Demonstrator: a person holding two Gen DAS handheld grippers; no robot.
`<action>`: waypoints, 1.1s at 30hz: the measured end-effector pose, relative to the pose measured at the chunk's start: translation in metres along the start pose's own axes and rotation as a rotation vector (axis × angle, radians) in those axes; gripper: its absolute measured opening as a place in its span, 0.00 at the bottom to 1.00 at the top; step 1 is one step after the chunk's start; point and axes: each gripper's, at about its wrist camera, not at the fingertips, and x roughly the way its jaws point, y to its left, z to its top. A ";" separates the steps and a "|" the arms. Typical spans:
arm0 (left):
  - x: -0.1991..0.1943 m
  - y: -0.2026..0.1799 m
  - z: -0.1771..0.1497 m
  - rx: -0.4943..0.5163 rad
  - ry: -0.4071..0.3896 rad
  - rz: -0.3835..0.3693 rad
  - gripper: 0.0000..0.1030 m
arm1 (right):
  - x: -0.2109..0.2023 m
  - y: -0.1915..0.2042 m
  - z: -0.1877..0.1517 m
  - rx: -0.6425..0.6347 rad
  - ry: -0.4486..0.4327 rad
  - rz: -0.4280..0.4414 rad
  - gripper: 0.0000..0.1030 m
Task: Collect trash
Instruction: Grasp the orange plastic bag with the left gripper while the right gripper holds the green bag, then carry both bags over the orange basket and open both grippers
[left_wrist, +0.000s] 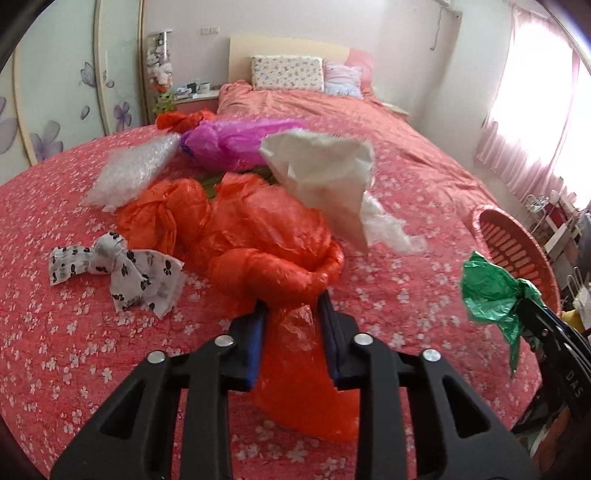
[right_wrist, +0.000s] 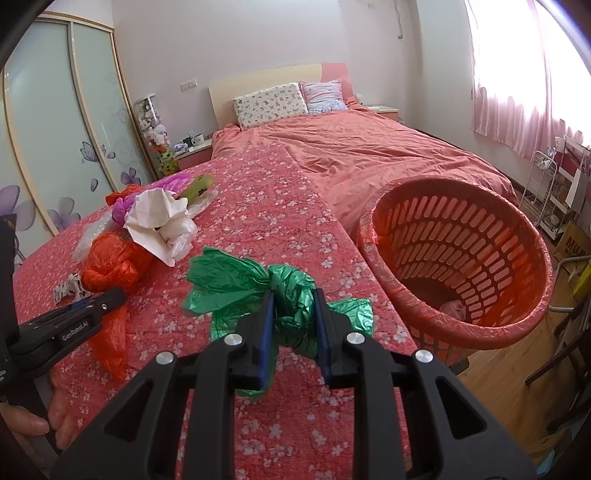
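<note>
With the right gripper clamped on the green bag beside the orange basket and the left gripper pinching the orange bag on the bed, carrying both well over the rim before releasing looked wise.

Glossy, crinkled green plastic bag; glossy orange-red plastic bag; matt floral quilted cloth bedspread; smooth slotted orange plastic basket; white crumpled sheet, possibly paper.

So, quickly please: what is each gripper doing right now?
Left gripper: closed on the orange plastic bag.
Right gripper: closed on the green plastic bag.
</note>
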 end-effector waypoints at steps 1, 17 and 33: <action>-0.005 0.001 0.000 0.002 -0.012 -0.008 0.21 | -0.001 -0.001 0.001 0.002 -0.003 0.000 0.21; -0.071 0.006 0.018 0.003 -0.152 -0.046 0.12 | -0.031 0.000 0.014 0.013 -0.071 0.033 0.21; -0.096 -0.046 0.039 0.094 -0.226 -0.172 0.12 | -0.074 -0.033 0.037 0.059 -0.189 -0.026 0.21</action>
